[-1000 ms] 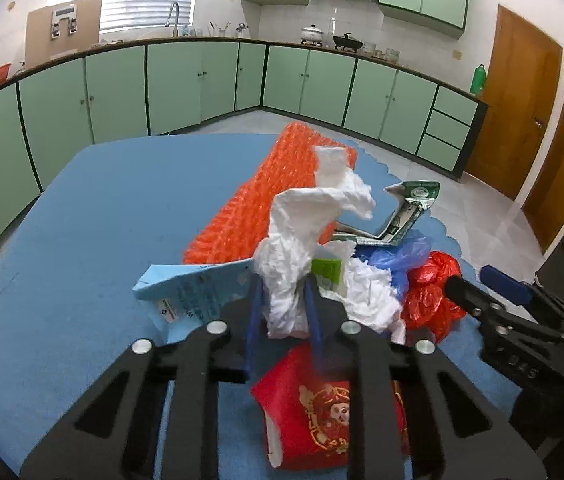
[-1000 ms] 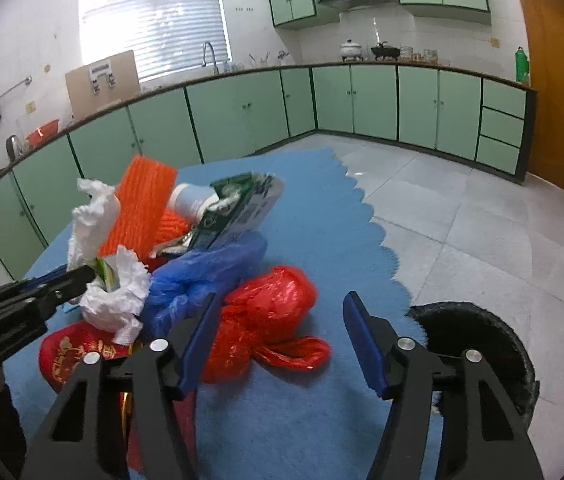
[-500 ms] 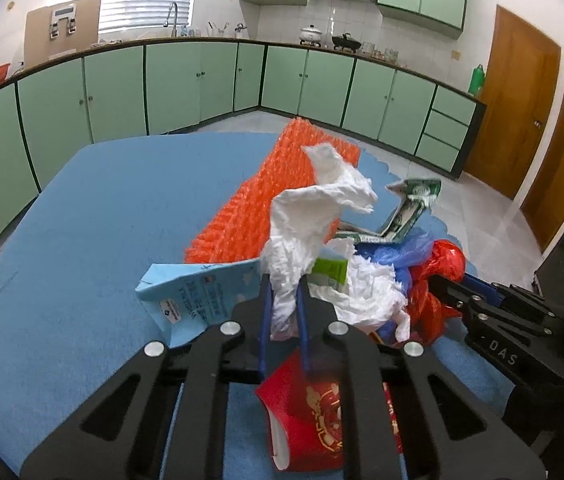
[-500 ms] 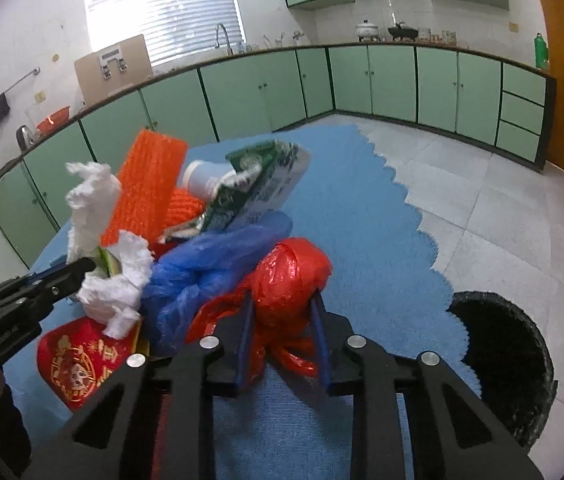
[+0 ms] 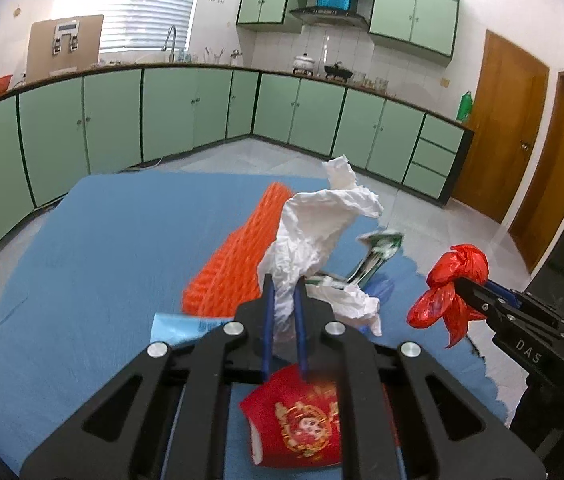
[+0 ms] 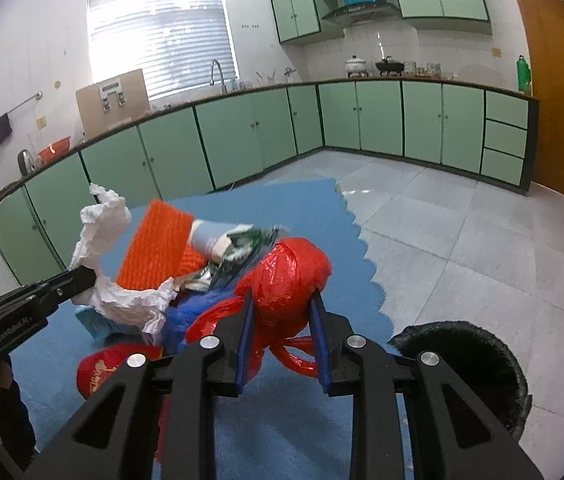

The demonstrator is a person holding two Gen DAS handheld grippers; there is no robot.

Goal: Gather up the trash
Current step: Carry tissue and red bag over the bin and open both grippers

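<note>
On the blue worktop point(image 5: 93, 240) lies our pile: orange mesh sleeve point(image 5: 237, 264), red paper cup point(image 5: 302, 424) and smaller scraps. Our left gripper point(image 5: 284, 320) has its fingers pinched hard on the white crumpled paper point(image 5: 314, 232), which stands long axis upright, light and limp. Our right gripper point(image 6: 282, 340) squeezes the red plastic bag point(image 6: 286, 276), soft and slippery, knotted tails probably drooping below. We judge mid-bulk grips safest. Below right waits the black bin point(image 6: 466, 360).
</note>
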